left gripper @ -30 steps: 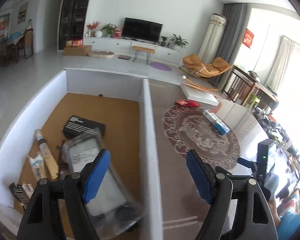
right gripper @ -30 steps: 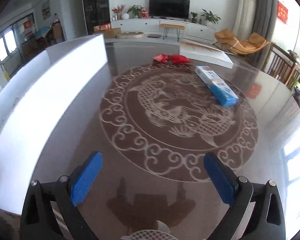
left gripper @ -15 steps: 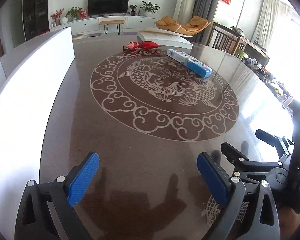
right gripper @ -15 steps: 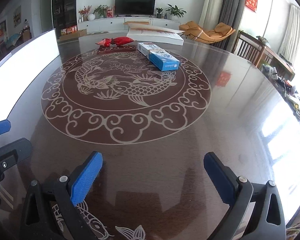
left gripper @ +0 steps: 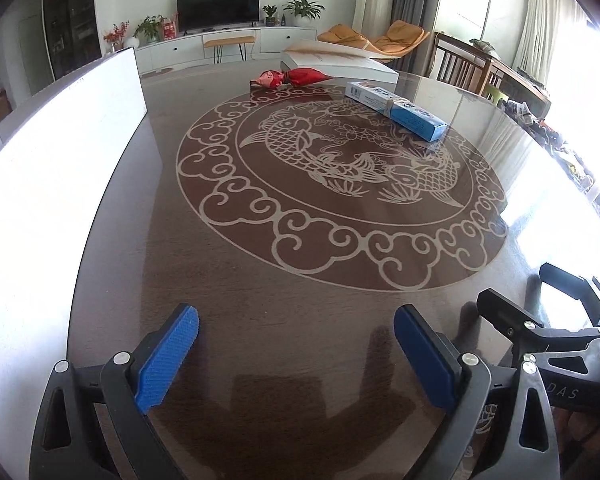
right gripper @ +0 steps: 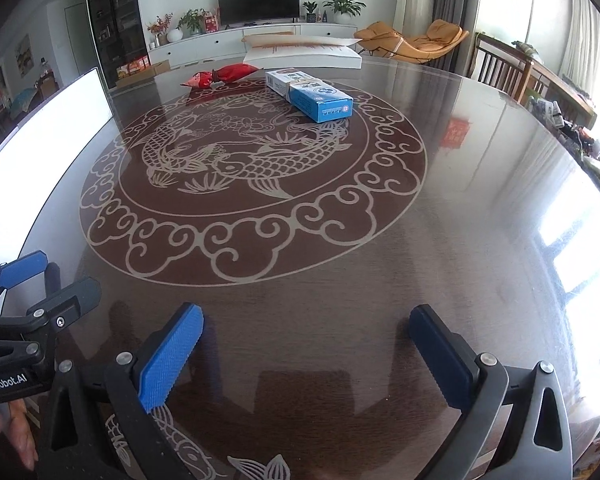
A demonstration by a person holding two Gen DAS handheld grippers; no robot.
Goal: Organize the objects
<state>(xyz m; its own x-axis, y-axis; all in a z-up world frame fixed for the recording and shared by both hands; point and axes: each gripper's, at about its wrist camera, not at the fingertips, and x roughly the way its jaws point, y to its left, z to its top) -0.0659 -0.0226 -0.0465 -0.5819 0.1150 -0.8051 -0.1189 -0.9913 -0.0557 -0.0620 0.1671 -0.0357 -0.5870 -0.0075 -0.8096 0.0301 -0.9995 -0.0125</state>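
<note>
A long blue and white carton (left gripper: 396, 107) (right gripper: 309, 93) lies on the far part of the round brown table (left gripper: 300, 288) (right gripper: 480, 208). Beside it lies a red wrapped packet (left gripper: 290, 78) (right gripper: 220, 74). The white storage box (left gripper: 52, 168) (right gripper: 40, 148) stands along the table's left side; only its outer wall shows. My left gripper (left gripper: 296, 356) hovers open over the near table edge with nothing between its blue pads. My right gripper (right gripper: 306, 354) is open beside it, equally empty. Each gripper shows at the edge of the other's view.
A flat white box (left gripper: 340, 65) (right gripper: 304, 52) rests at the table's far edge. Wooden chairs (left gripper: 466, 68) stand at the far right. A cluttered ledge (right gripper: 580, 136) runs along the right side. A hand (right gripper: 8, 428) holds the left gripper's body.
The left gripper swung right and down from above the storage box interior to the bare table, and its jaws widened. The right gripper swung a little rightward, then both held still.
</note>
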